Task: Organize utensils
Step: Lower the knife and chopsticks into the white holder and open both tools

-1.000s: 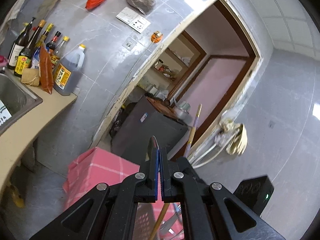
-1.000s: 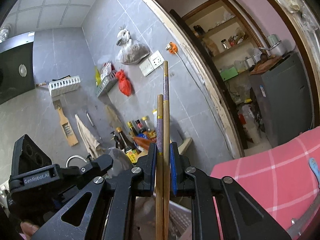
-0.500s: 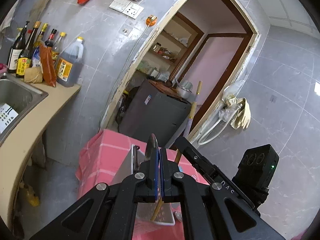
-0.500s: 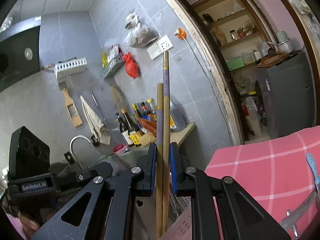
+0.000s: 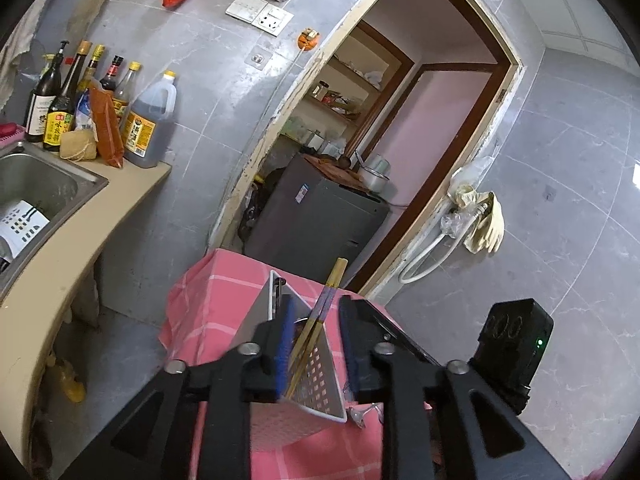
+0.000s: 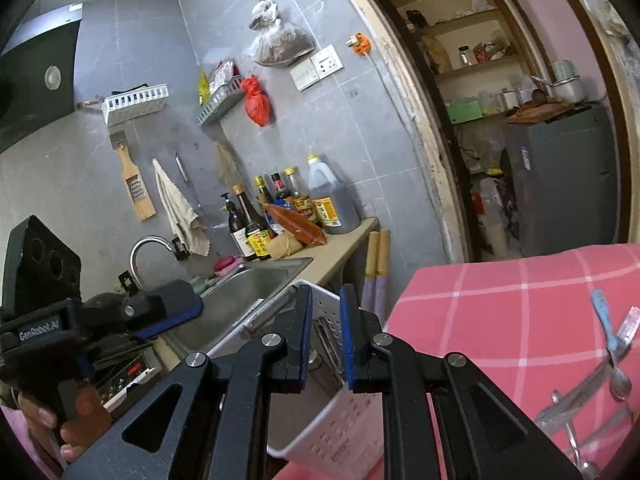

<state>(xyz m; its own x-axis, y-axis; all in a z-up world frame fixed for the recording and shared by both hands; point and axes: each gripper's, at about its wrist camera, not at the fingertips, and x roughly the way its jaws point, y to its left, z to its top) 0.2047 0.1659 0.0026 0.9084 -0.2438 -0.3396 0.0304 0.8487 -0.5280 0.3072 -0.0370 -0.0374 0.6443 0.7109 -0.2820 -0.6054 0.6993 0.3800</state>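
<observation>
A white perforated utensil basket point(image 5: 316, 376) stands on the pink checked tablecloth point(image 5: 208, 312). A pair of wooden chopsticks point(image 5: 320, 316) stands in it, leaning on its far rim; their tops also show in the right wrist view point(image 6: 376, 268). My left gripper point(image 5: 312, 336) is open, its jaws apart on either side of the basket. My right gripper point(image 6: 324, 324) is open and empty just above the basket point(image 6: 332, 416). Loose spoons and a blue-handled utensil point(image 6: 604, 320) lie on the cloth at the right.
A steel sink point(image 6: 248, 296) and a counter with several sauce bottles point(image 6: 296, 208) lie to the left. A grey fridge point(image 5: 316, 220) stands in the doorway behind the table. The other hand-held gripper point(image 6: 60, 320) is at the left.
My right gripper opened and let go of the chopsticks, which now stand in the basket. My left gripper opened from shut and dropped closer to the basket.
</observation>
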